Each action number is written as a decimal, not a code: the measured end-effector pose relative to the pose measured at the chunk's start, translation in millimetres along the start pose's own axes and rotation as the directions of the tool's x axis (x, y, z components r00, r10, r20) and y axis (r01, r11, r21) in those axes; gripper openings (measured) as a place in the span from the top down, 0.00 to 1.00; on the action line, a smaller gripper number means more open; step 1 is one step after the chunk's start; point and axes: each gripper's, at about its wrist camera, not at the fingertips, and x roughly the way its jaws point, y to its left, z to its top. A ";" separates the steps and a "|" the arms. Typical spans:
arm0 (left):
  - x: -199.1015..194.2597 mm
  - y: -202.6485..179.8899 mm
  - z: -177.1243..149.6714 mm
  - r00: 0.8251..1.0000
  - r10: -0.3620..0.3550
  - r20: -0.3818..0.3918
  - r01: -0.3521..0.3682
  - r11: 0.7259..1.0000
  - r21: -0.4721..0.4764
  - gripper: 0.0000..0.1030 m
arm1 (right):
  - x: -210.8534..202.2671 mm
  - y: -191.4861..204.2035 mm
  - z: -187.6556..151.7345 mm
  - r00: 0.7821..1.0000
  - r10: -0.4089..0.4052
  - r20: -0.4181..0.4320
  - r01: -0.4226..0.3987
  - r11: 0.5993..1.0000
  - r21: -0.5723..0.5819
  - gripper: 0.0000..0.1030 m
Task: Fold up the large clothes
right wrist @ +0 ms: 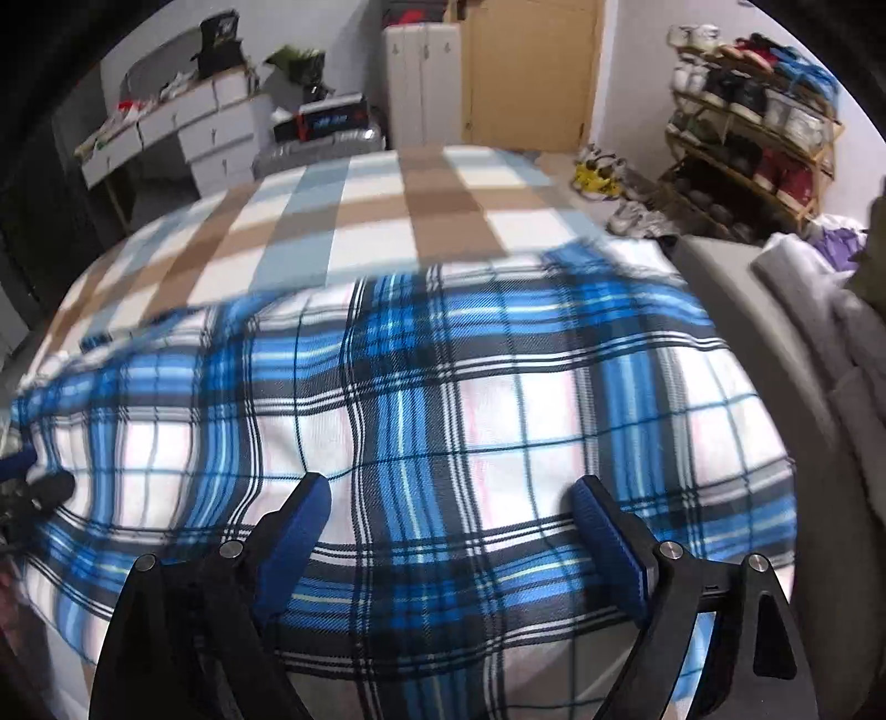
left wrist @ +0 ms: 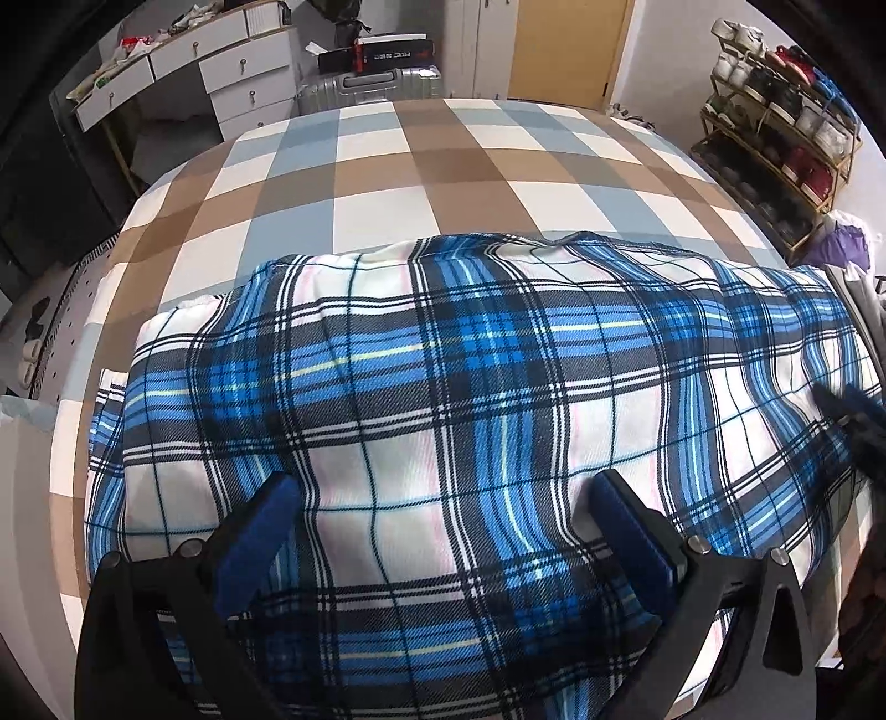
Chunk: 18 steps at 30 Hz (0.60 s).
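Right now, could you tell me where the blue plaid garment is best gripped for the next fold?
Probably the blue plaid garment by its near hem, one corner per claw, coming from the near side: it lies spread flat across the checked bedcover.

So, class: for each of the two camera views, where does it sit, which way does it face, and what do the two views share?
Left wrist: sits on the left hand-held gripper, angled down over the blue plaid garment on the checked bed; its open fingers show, right hand-held gripper at the right edge.
Right wrist: on the right hand-held gripper, facing likewise; open fingers show.
Shared: garment, bed, shoe rack, wooden door.
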 end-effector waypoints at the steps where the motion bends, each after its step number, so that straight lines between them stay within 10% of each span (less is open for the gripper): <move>1: 0.1 -0.2 -0.7 1.000 0.002 0.002 -0.002 1.000 0.006 0.01 | -11.6 -1.9 1.3 0.999 0.003 0.045 -0.004 1.000 0.011 0.14; 5: 3.7 0.4 2.5 1.000 -0.001 0.000 0.001 1.000 0.015 0.01 | -27.9 -10.2 5.0 0.988 -0.066 0.137 0.063 0.998 0.025 0.11; 10: 4.3 -0.7 2.7 1.000 0.000 -0.005 0.000 1.000 0.020 0.01 | 18.6 -37.8 0.1 0.998 -0.022 -0.050 0.028 0.994 0.109 0.08; 14: -1.7 -0.5 2.9 1.000 -0.011 -0.001 0.011 0.999 0.032 0.01 | 15.4 -35.9 0.5 0.999 -0.029 -0.040 0.032 0.996 0.083 0.09; 18: -44.6 1.5 -8.2 0.991 -0.005 0.137 -0.006 0.996 0.085 0.01 | -16.6 -29.9 1.0 0.997 -0.036 0.074 0.030 0.996 0.081 0.11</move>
